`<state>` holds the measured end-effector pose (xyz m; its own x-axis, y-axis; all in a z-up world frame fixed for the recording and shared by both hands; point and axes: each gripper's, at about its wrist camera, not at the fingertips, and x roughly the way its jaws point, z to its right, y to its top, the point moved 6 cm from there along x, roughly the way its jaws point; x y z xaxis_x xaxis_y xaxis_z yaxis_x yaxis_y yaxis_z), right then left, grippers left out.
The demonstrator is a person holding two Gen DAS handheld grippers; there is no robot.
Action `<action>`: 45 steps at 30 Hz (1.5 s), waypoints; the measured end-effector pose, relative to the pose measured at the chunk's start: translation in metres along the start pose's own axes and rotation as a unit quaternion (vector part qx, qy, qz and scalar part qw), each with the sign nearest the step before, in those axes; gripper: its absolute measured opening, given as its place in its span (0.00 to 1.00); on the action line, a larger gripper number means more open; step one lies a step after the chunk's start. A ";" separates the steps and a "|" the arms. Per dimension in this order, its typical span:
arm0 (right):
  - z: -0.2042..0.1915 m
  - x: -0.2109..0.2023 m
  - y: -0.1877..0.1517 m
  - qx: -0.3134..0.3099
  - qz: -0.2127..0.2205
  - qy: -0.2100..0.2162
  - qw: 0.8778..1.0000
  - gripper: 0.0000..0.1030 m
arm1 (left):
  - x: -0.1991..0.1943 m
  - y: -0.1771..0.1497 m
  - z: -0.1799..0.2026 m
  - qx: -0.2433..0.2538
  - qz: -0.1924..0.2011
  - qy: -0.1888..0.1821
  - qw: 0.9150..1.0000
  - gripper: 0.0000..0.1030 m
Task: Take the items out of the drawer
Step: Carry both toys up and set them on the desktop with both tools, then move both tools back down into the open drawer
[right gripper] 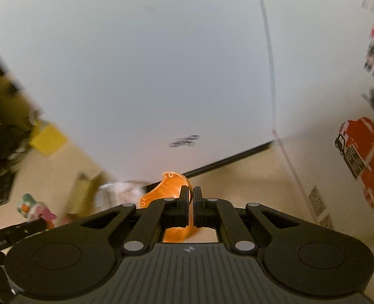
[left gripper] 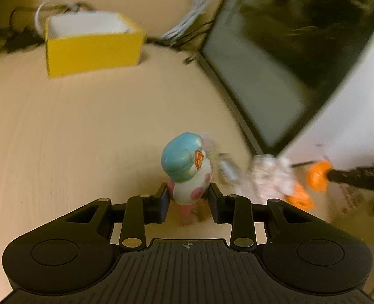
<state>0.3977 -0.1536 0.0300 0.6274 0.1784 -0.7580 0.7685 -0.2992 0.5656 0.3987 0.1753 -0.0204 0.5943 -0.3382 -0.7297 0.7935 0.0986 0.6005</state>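
Observation:
A small toy figure (left gripper: 187, 169) with a blue cap and a white body with pink spots sits between the pads of my left gripper (left gripper: 188, 193), which is shut on it just above the beige tabletop (left gripper: 85, 139). My right gripper (right gripper: 190, 192) is shut on a curved orange plastic piece (right gripper: 166, 190). In the left wrist view that orange piece (left gripper: 316, 174) shows blurred at the right, beside a crumpled white-and-pink packet (left gripper: 270, 174). The toy figure (right gripper: 30, 206) also appears at the lower left of the right wrist view. No drawer is plainly visible.
An open yellow box (left gripper: 90, 48) stands at the far left of the table, with cables (left gripper: 187, 22) behind it. A dark glossy panel (left gripper: 263, 63) leans at the right against a white cabinet side (left gripper: 351, 126). A white surface (right gripper: 136, 63) with red printing (right gripper: 366, 157) fills the right wrist view.

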 end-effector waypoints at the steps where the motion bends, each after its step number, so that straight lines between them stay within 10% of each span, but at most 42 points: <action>1: 0.005 0.007 0.001 0.005 -0.004 -0.005 1.000 0.03 | 0.007 -0.001 -0.004 -0.005 -0.004 0.004 1.000 0.36; 12: 0.014 0.038 0.008 -0.012 -0.006 -0.021 1.000 0.08 | 0.015 -0.005 -0.009 0.031 0.022 0.058 0.998 0.40; 17: 0.002 0.022 0.014 -0.032 0.034 -0.026 0.999 0.51 | -0.007 0.009 -0.015 0.021 0.068 0.060 0.996 0.39; 23: -0.018 -0.010 0.001 -0.081 0.090 -0.053 0.991 0.81 | -0.029 0.011 -0.021 0.019 0.094 0.056 0.994 0.39; 34: -0.035 -0.052 -0.066 -0.130 0.159 -0.109 0.973 1.00 | -0.067 -0.003 -0.005 0.037 0.161 -0.011 0.986 0.39; 41: -0.026 -0.055 -0.109 -0.173 0.066 -0.108 0.977 1.00 | -0.075 -0.028 0.026 0.100 0.113 -0.058 0.987 0.39; 45: -0.014 -0.056 -0.135 -0.168 0.017 -0.095 0.981 0.99 | -0.063 -0.059 0.055 0.141 0.014 -0.133 0.981 0.39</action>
<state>0.2610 -0.1097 0.0008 0.6424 -0.0144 -0.7663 0.7663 0.0295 0.6418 0.3074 0.1391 0.0083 0.5305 -0.5752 -0.6227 0.6871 -0.1386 0.7133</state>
